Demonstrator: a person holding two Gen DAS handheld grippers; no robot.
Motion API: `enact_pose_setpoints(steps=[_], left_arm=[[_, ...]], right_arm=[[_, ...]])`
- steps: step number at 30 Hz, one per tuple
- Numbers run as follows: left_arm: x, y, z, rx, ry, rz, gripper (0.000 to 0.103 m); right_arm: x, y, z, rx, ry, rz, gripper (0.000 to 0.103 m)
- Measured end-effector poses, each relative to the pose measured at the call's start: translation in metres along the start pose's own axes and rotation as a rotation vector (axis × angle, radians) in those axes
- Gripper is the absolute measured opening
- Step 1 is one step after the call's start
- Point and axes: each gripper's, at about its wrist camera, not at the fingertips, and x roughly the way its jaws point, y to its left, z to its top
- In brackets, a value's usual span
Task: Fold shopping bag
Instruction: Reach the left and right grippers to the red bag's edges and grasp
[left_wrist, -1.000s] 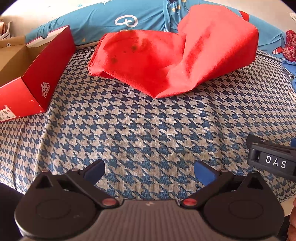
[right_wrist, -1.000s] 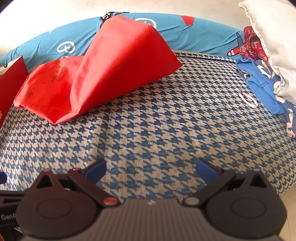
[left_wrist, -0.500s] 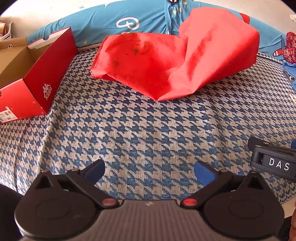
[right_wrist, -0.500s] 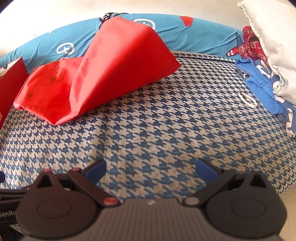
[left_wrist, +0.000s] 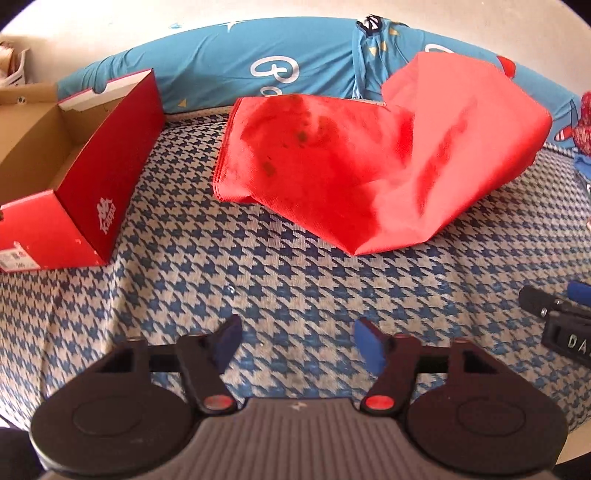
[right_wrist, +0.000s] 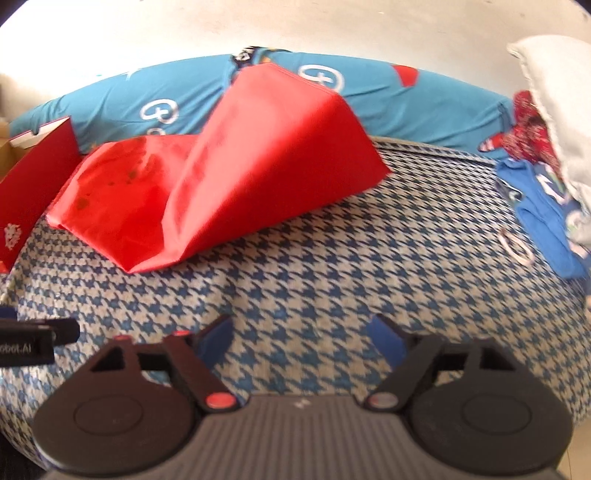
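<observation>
My left gripper (left_wrist: 297, 341) has its blue fingers (left_wrist: 227, 341) spread apart and empty above the houndstooth blanket (left_wrist: 295, 280), and my right gripper (right_wrist: 303, 341) is likewise released, holding nothing. The red shopping bag (left_wrist: 369, 162) lies well ahead of both, crumpled on the far part of the blanket against the blue pillow (left_wrist: 295, 62), its right side puffed up and its left part flat, with bare blanket between it and my fingertips. To the left sits an open red shoebox (left_wrist: 96, 177), apart from the bag.
</observation>
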Motion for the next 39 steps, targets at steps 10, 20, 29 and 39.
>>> enact_pose_setpoints(steps=[10, 20, 29, 39], left_arm=[[0.02, 0.003, 0.024, 0.086, -0.008, 0.012, 0.0], [0.035, 0.005, 0.061, 0.108, -0.041, -0.016, 0.027], [0.058, 0.015, 0.062, 0.073, -0.017, -0.034, 0.068], [0.061, 0.039, 0.065, 0.022, -0.021, -0.038, 0.088]], right_arm=[[0.019, 0.016, 0.011, -0.052, 0.056, 0.085, 0.017], [0.037, 0.02, 0.037, -0.023, 0.013, 0.097, 0.047], [0.046, 0.044, 0.05, -0.046, -0.036, 0.03, 0.102], [0.068, 0.074, 0.041, -0.205, 0.008, -0.104, 0.103]])
